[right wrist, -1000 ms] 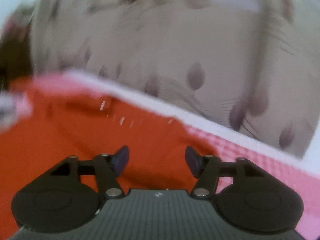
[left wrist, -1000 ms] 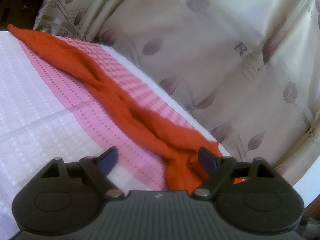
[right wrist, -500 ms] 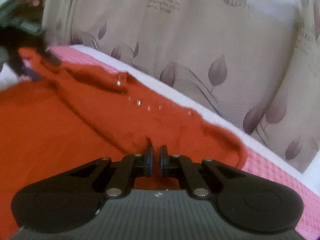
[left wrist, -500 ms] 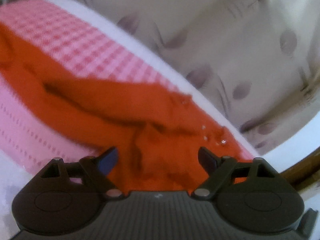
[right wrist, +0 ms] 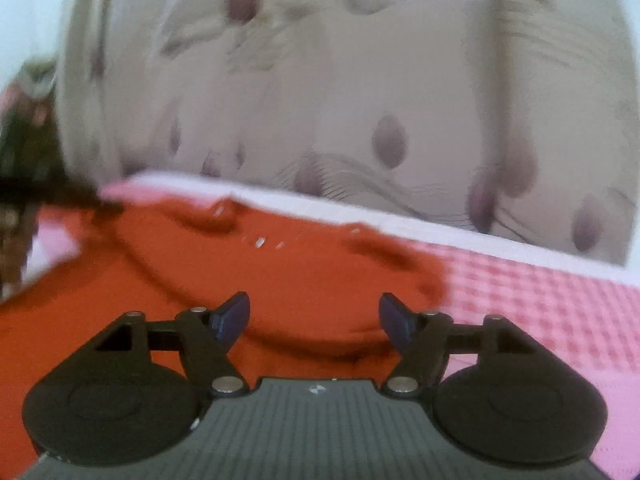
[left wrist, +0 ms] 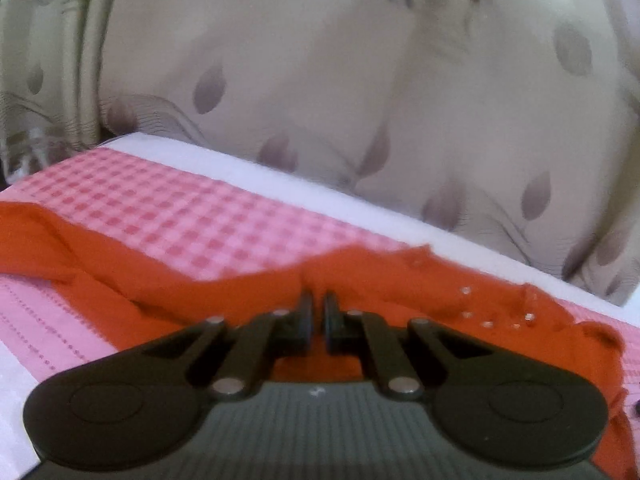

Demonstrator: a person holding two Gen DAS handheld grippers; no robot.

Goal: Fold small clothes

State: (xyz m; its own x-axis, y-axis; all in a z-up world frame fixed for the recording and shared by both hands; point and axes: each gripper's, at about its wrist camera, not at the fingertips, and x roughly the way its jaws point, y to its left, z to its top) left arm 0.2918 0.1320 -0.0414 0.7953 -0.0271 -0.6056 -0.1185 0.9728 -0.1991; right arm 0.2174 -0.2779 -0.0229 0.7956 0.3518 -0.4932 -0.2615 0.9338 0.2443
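An orange garment point(left wrist: 240, 288) with small snap buttons lies on a pink checked cloth. In the left wrist view my left gripper point(left wrist: 315, 312) is shut on a fold of the garment's upper edge. In the right wrist view the same orange garment point(right wrist: 248, 272) spreads under my right gripper point(right wrist: 314, 316), which is open and empty just above it, near the neckline with the snaps. The other gripper shows as a dark blur at the garment's far left point(right wrist: 60, 196).
The pink checked cloth point(left wrist: 180, 216) covers a white surface whose far edge point(left wrist: 360, 200) runs in front of a beige leaf-patterned curtain point(left wrist: 360, 80). The cloth also shows to the right of the garment in the right wrist view point(right wrist: 540, 300).
My left gripper has closed on the garment's edge. My right gripper, shut half a second ago, has opened and let go of the garment.
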